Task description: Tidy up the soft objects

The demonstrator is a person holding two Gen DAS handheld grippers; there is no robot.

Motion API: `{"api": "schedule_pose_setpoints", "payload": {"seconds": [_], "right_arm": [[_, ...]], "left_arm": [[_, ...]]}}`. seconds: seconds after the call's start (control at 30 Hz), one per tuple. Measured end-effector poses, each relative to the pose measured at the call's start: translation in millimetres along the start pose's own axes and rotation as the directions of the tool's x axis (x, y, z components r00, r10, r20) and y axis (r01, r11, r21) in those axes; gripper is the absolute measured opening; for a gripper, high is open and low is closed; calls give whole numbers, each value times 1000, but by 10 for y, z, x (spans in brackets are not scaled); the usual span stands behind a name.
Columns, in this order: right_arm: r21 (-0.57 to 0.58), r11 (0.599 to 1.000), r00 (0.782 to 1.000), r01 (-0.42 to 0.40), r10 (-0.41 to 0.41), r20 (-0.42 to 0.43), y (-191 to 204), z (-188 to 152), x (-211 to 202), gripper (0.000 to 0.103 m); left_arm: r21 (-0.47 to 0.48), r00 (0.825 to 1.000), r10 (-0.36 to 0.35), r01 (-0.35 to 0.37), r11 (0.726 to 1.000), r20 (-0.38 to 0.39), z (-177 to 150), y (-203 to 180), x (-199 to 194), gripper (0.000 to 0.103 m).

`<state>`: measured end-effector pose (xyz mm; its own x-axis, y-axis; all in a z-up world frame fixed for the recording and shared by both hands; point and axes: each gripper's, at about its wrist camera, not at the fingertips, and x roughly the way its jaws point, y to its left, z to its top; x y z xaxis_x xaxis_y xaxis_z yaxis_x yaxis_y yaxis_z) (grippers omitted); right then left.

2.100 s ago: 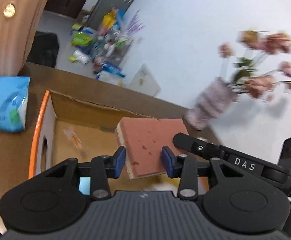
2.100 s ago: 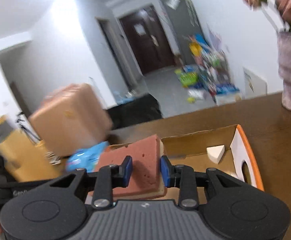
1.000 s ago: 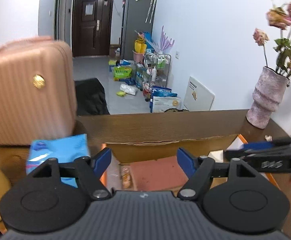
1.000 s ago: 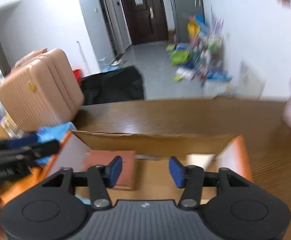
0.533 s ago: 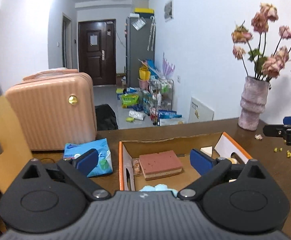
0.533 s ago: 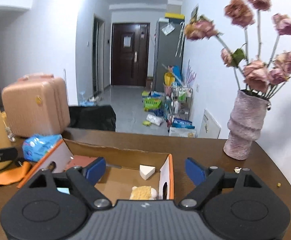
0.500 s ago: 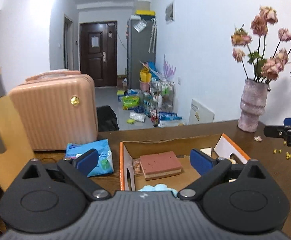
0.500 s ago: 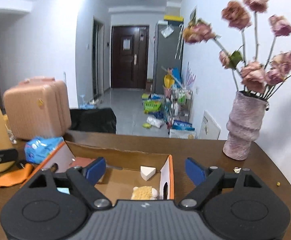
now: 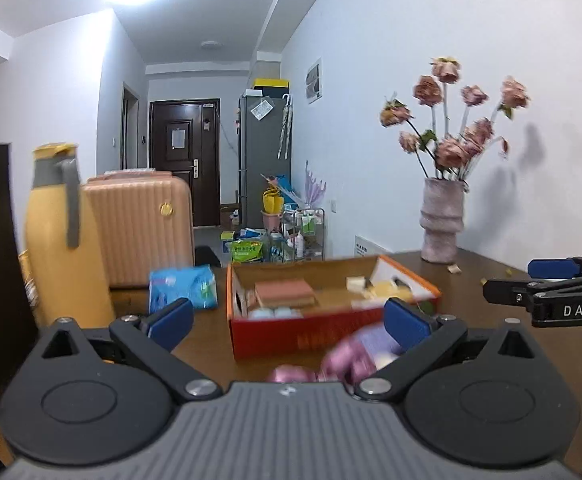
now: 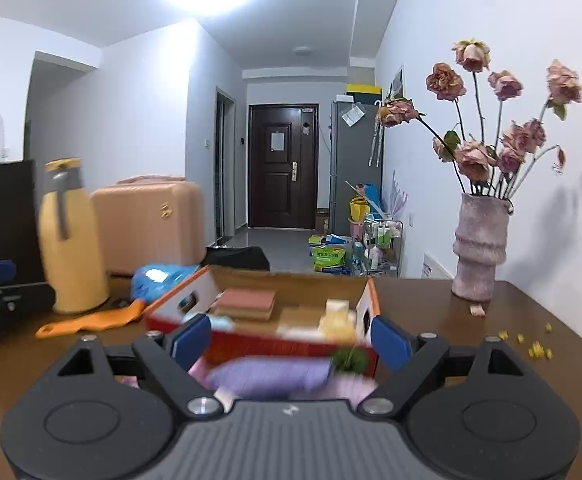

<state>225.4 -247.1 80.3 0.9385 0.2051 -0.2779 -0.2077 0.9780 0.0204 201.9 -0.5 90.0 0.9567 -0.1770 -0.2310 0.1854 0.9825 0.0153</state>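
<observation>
An orange cardboard box (image 9: 331, 326) (image 10: 275, 346) stands on the brown table. Inside it lie a red-brown sponge block (image 9: 285, 292) (image 10: 247, 302), a white wedge (image 9: 357, 283), a yellow sponge (image 10: 337, 326) and pale blue pieces (image 9: 275, 313). Blurred purple and pink soft things (image 9: 371, 350) (image 10: 267, 376) lie in front of the box, just under both grippers. My left gripper (image 9: 289, 320) is opening wide with nothing between its pads. My right gripper (image 10: 291, 341) stands open and holds nothing; its fingers (image 9: 547, 280) show at the right of the left wrist view.
A yellow flask (image 9: 63, 248) (image 10: 71, 248), a blue packet (image 9: 183, 286) and an orange cloth (image 10: 91, 322) lie left of the box. A vase of dried roses (image 10: 477, 256) stands at the back right, with yellow crumbs (image 10: 535, 346) near it. A pink suitcase (image 9: 139, 224) stands behind the table.
Both grippers let go of the red-brown sponge block, which now lies in the box. They have drawn back from the box with their jaws spread wide.
</observation>
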Motion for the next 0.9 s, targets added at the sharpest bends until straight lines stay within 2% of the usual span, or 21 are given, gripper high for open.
{"api": "schedule_pose_setpoints", "payload": {"seconds": [0.13,0.27,0.37,0.47,0.67,0.9], "right_arm": [[-15,1000,1000,-24,24,-4,216,-435,-545,88],[8,1000,1000,-2,2,-30,343,-832,-1011,89],[87,996,998,-14,19,-64,328,-1000,-1231,89],[99,995,999,-15,20,-49,368,-1079,-1407,89],[95,995,1000,3,-2,-16,402,-1098,-1456,89],[142,990,995,-8,22,-94,273,-1096,-1074,83]], "left_arm": [[-48,1000,26,-25,999,4,-397,-27,-553,103],[-74,996,80,-83,994,-36,-711,12,-981,103],[-73,995,77,-81,994,-63,-826,24,-1203,103],[-65,996,76,-79,995,-41,-843,17,-1346,103],[-68,998,46,-48,997,-31,-799,-40,-1291,103],[-77,994,19,-27,997,-105,-860,-84,-899,103]]}}
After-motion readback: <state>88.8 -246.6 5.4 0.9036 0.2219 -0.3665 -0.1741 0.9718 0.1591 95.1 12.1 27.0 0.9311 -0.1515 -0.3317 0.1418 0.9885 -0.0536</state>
